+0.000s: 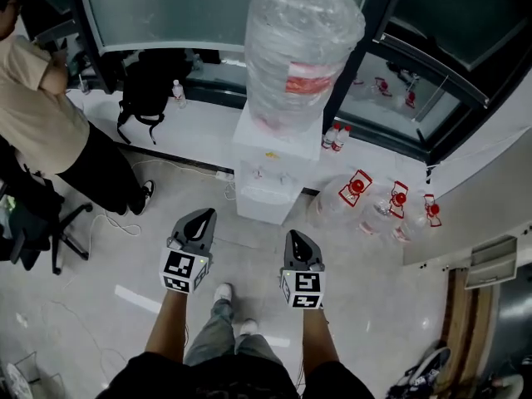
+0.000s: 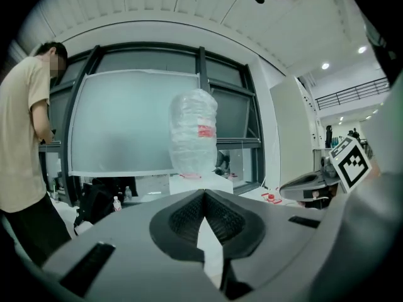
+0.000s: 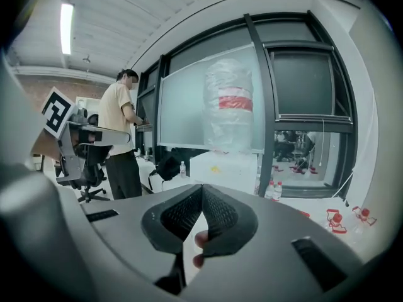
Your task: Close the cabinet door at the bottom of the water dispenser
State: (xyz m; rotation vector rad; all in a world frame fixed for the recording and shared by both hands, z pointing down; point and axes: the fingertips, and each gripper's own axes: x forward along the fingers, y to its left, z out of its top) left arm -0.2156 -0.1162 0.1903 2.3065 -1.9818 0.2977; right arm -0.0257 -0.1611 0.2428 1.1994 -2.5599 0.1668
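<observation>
The white water dispenser [image 1: 268, 173] stands against the window ledge with a large plastic-wrapped bottle [image 1: 303, 48] on top. From above, its bottom cabinet door is hidden. My left gripper [image 1: 202, 215] and right gripper [image 1: 297, 236] hover side by side over the floor in front of it, apart from it, both pointing at it. In the left gripper view the left gripper [image 2: 203, 195] is shut, its pads meeting with nothing between them, and the bottle [image 2: 194, 137] rises beyond. In the right gripper view the right gripper [image 3: 201, 188] is shut and empty, facing the dispenser [image 3: 228, 168].
A person [image 1: 37, 110] stands at the left by an office chair [image 1: 33, 223]. A black backpack [image 1: 148, 86] sits on the ledge. Empty jugs with red caps [image 1: 357, 189] lie on the floor right of the dispenser, two small bottles [image 1: 335, 137] behind. Cables [image 1: 112, 223] trail across the floor.
</observation>
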